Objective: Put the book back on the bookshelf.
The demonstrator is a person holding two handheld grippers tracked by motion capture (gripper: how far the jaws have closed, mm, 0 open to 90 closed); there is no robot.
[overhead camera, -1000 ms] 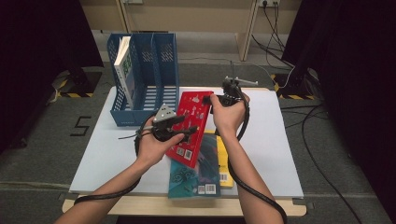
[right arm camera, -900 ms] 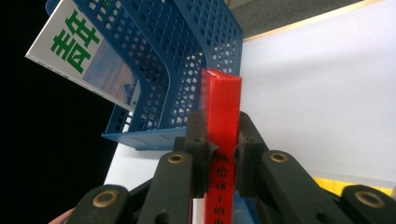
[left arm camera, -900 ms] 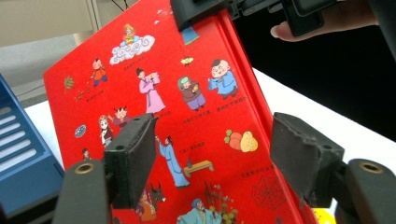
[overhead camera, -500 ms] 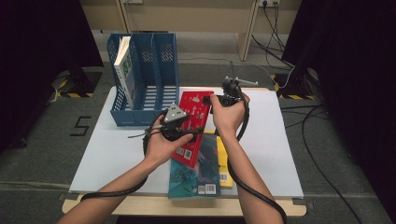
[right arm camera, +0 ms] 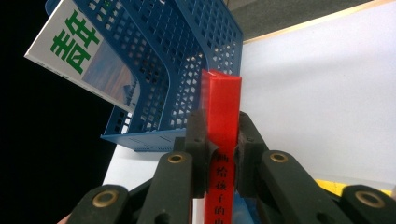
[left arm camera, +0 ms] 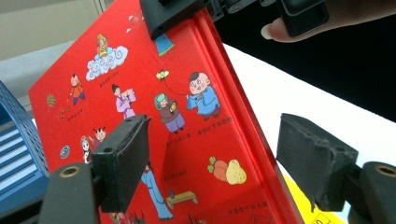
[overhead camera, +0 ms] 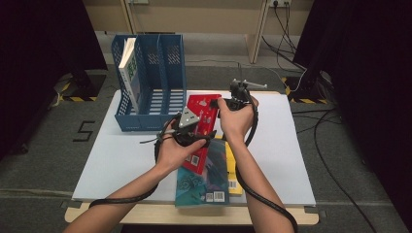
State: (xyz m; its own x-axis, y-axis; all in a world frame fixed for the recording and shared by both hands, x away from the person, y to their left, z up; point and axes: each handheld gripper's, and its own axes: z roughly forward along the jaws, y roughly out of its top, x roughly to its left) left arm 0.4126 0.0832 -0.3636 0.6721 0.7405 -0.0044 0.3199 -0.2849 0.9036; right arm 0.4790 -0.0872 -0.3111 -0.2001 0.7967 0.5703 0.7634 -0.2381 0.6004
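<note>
A red picture book [overhead camera: 203, 108] is raised at a tilt above the table, over a teal book [overhead camera: 204, 179] and a yellow book [overhead camera: 234, 175]. My right gripper [overhead camera: 219, 103] is shut on the red book's far end; in the right gripper view its pads [right arm camera: 200, 140] press both sides of the red spine [right arm camera: 223, 107]. My left gripper [overhead camera: 198, 137] is at the book's near end. Its jaws have just been opening, and the left gripper [left arm camera: 212, 168] stands open, one pad [left arm camera: 122, 163] over the red cover [left arm camera: 154, 121] and the other apart from the edge.
A blue three-slot file rack [overhead camera: 151, 82] stands at the table's back left with a white and green book [overhead camera: 128, 68] in its left slot. The white table top [overhead camera: 121, 155] has bare room left and right. Cables trail from both grippers.
The left hand has edged slightly up and to the right along the red book. The right hand and the book's far end have stayed put.
</note>
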